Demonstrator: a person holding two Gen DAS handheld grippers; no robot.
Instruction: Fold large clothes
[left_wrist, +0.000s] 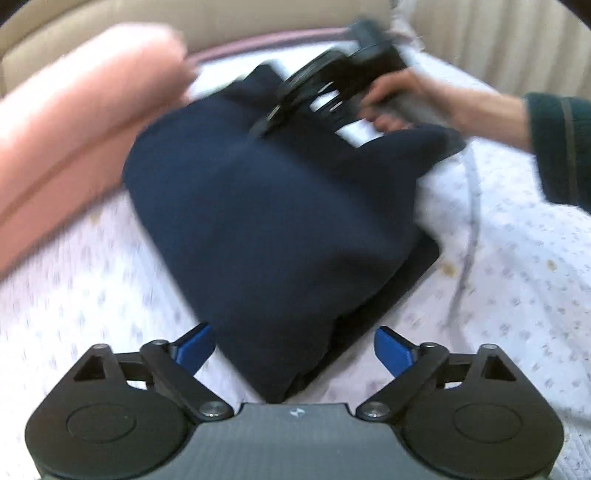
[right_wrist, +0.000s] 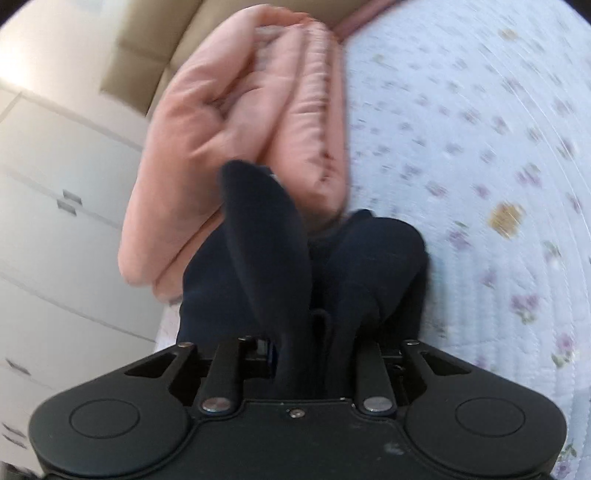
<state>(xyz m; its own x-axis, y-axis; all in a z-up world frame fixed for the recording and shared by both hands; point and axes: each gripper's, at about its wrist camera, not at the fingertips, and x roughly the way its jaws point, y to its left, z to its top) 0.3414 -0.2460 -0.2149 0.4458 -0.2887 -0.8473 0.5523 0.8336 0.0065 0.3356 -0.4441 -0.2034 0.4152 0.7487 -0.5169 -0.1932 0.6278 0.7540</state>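
Bed (left_wrist: 110, 258): white quilted cover with small purple flowers, wide under everything; a beige headboard curves behind it.
Pink duvet (left_wrist: 74, 122): thick folded roll lying on the bed, just beside the dark garment.
Wardrobe (right_wrist: 55, 221): white doors with small handles, standing off the side of the bed in my right view.
Navy garment (left_wrist: 266, 221): folded into a bulky stack in the middle of the bed; its near corner sits between my left fingers, its far edge is bunched up at my right gripper.
Right gripper (right_wrist: 317, 332): pressed together, pinching a fold of the navy garment; cloth bulges up on both sides of the fingers.
Left gripper (left_wrist: 295, 350): blue fingers spread wide, either side of the garment's near corner, not clamping it.
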